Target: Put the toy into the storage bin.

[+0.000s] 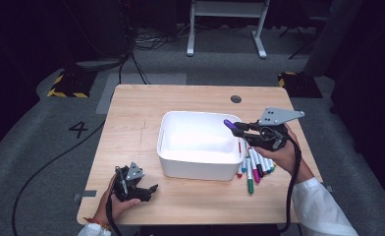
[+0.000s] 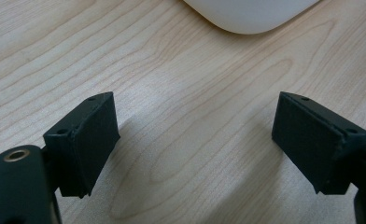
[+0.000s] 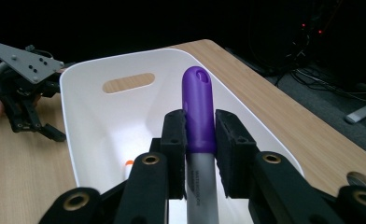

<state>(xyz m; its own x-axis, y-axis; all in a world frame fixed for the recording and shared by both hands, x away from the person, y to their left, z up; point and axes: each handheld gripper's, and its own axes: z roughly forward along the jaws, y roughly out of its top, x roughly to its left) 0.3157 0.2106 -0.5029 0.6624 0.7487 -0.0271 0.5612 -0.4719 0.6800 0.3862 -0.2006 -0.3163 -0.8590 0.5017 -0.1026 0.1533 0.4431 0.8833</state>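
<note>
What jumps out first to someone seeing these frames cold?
The purple-capped marker, clamped in the right gripper and held over the right rim of the white bin at the middle of the wooden table. Next, the row of markers lying on the table just right of the bin. The left gripper rests near the table's front left, jaws wide apart with nothing between them.

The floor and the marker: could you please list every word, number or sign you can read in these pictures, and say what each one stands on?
"4" — a dark numeral on the grey floor left of the table.
Small grey print runs along the barrel of the purple-capped marker clamped in the right gripper; it is too small and blurred to read.
Yellow-and-black hazard stripes mark two floor plates; they carry no text.
</note>
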